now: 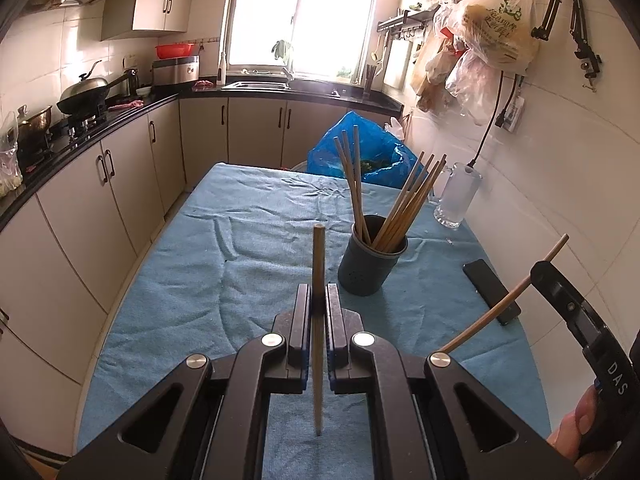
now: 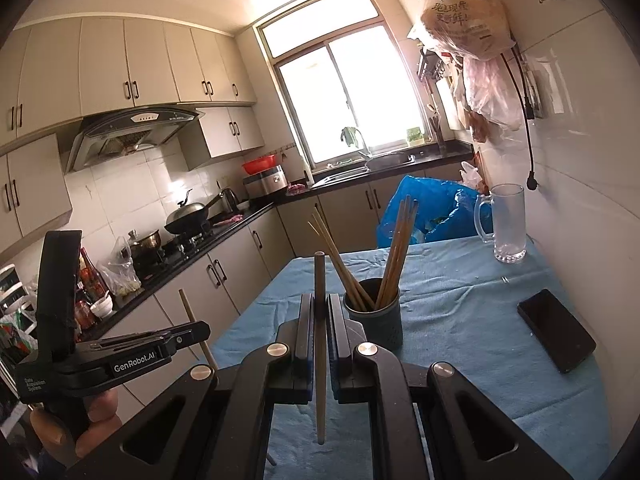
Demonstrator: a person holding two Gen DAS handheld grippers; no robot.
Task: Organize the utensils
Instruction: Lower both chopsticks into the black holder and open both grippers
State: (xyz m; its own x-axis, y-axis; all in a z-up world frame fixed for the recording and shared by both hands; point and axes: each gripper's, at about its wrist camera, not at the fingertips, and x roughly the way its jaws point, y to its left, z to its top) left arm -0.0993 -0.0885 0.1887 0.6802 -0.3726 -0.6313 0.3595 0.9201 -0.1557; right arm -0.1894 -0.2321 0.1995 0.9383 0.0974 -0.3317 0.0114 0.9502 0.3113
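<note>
A dark round holder (image 1: 372, 258) with several wooden chopsticks (image 1: 394, 208) stands on the blue cloth; it also shows in the right wrist view (image 2: 374, 320). My left gripper (image 1: 319, 294) is shut on one upright chopstick (image 1: 319, 256), held above the cloth just left of the holder. My right gripper (image 2: 319, 304) is shut on another upright chopstick (image 2: 319, 276), just left of the holder. The right gripper's body (image 1: 576, 320) with its slanting chopstick (image 1: 504, 300) shows at the right of the left wrist view. The left gripper's body (image 2: 132, 354) shows at the left of the right wrist view.
The blue cloth (image 1: 248, 240) covers a table. A black phone (image 2: 556, 330) lies at the right, a glass mug (image 2: 508, 224) stands at the far right by the tiled wall, and a blue plastic bag (image 1: 360, 148) is behind the table. Kitchen counters run along the left.
</note>
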